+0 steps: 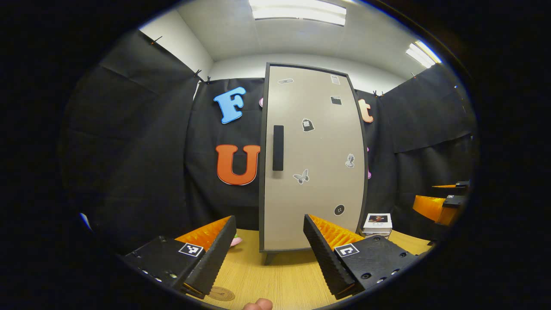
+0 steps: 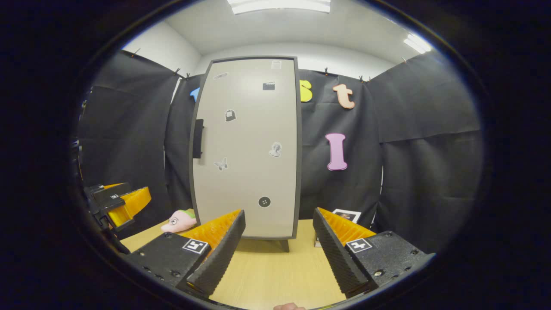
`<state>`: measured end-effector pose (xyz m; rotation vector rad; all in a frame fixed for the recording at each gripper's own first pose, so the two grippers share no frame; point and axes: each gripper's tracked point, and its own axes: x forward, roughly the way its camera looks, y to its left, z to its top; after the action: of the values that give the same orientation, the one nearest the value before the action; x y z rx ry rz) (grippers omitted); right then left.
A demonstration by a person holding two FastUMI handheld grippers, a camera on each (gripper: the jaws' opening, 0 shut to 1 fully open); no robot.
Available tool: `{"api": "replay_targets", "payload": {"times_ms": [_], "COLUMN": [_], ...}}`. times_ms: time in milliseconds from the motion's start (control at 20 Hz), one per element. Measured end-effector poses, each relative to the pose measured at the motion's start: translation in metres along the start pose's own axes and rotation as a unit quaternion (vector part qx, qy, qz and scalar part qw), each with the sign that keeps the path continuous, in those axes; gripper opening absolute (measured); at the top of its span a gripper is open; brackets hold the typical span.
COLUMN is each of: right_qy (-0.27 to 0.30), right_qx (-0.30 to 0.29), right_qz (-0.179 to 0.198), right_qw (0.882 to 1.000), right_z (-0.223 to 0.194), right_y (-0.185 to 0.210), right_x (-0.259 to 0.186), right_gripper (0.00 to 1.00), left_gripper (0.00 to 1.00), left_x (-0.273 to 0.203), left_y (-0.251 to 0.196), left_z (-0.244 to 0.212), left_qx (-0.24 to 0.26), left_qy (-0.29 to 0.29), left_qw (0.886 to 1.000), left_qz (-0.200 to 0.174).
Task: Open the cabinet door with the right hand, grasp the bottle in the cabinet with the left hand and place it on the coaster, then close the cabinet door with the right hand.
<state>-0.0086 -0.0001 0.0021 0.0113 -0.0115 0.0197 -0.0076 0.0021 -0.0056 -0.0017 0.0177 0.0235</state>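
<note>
1. A tall beige cabinet [image 1: 314,159] with a dark frame stands upright on a light wooden table [image 1: 284,280], in front of the black cloth wall. Its door [image 2: 247,146] is closed, so the bottle named in the task is hidden from sight.
2. A black vertical handle [image 1: 278,147] sits near the door's left edge, about halfway up. Small stickers are scattered over the door, among them a butterfly [image 1: 301,176] and a round button shape [image 1: 339,209].
3. In the left gripper view, the left gripper [image 1: 269,254] is spread wide with nothing between its black and orange fingers. It points at the cabinet's lower front, well short of it.
4. A round tan coaster [image 1: 221,294] lies on the table just beside the left gripper's left finger, at the near edge.
5. In the right gripper view, the right gripper [image 2: 279,249] is likewise wide open and holds nothing. It faces the cabinet's lower right part, apart from it.
6. A small white box [image 1: 377,223] with a dark picture on it stands on the table to the right of the cabinet.
7. A soft pink toy [image 2: 178,221] lies on the table to the left of the cabinet's base.
8. Each gripper also appears at the edge of the other's view, off to the side.
</note>
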Motion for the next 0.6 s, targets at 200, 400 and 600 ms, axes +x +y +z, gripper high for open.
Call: {"api": "replay_targets", "payload": {"times_ms": [200, 400, 600], "right_qy": [0.002, 0.007, 0.000], "right_qx": [0.001, -0.004, -0.010], "right_qz": [-0.003, 0.004, 0.030], "right_qw": [1.000, 1.000, 0.999], "right_z": [-0.002, -0.004, 0.009], "right_y": [-0.004, 0.000, 0.009], "right_x": [0.000, 0.004, 0.014], "right_gripper": [1.00, 1.00, 1.00], "left_gripper": [0.95, 0.95, 0.95], "left_x": [0.001, 0.001, 0.000], "left_y": [-0.001, -0.002, -0.002], "left_z": [-0.001, -0.002, -0.005], "left_qx": [-0.001, 0.000, 0.003], "left_qy": [0.000, 0.002, 0.006], "left_qw": [1.000, 1.000, 1.000], "left_qz": [0.001, 0.002, 0.002]}}
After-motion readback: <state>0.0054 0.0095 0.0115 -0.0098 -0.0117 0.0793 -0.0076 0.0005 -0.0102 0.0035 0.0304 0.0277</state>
